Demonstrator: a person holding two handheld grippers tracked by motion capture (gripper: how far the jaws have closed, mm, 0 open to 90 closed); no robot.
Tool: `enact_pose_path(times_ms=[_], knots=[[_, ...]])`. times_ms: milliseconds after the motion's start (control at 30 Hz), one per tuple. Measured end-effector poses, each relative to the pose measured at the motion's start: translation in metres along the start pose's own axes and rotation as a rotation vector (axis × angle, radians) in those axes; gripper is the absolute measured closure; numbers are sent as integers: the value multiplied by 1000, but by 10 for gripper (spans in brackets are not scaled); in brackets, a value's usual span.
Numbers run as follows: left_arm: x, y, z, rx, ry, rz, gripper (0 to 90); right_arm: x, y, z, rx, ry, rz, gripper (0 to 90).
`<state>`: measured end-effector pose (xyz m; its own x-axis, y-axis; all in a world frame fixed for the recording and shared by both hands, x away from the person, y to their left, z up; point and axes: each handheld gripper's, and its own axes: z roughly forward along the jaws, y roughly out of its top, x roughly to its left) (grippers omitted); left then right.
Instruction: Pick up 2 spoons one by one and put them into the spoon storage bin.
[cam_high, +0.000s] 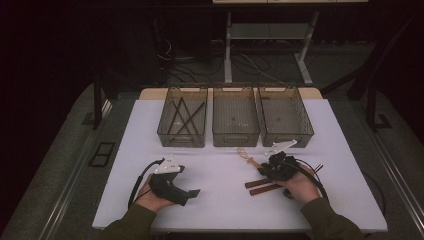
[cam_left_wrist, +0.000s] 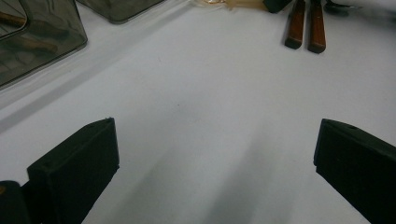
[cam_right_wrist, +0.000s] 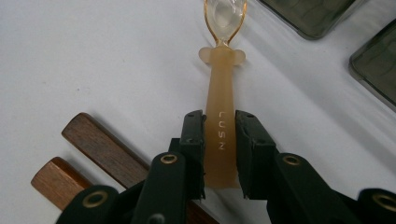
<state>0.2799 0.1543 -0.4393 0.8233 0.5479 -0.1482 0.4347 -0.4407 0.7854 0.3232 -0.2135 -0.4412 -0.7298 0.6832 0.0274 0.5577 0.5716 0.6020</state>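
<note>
While clamped by the right gripper (cam_right_wrist: 220, 154), translucent amber spoon (cam_right_wrist: 221, 93), handle lettered LUSN

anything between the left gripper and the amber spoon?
Nothing: bare white table runs from the open left gripper up to the amber spoon, seen in the left gripper view. The two wooden handles lie just beside the spoon.

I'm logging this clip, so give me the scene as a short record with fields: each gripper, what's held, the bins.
right gripper: jaws closed on the amber spoon at its handle, spoon flat on the table
left gripper: open, nothing between the jaws
beside spoon: two wooden handles
bins: three in a row; left one holds thin sticks
</note>
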Motion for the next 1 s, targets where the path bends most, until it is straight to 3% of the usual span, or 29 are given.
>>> enact_pose_path(times_ms=[367, 1000], knots=[[0, 0, 0, 2, -14, 10, 0, -6, -3, -4, -15, 26, 24, 742], [0, 0, 0, -3, -21, 14, 0, -7, 1, -36, -142, 62, 39, 742]])
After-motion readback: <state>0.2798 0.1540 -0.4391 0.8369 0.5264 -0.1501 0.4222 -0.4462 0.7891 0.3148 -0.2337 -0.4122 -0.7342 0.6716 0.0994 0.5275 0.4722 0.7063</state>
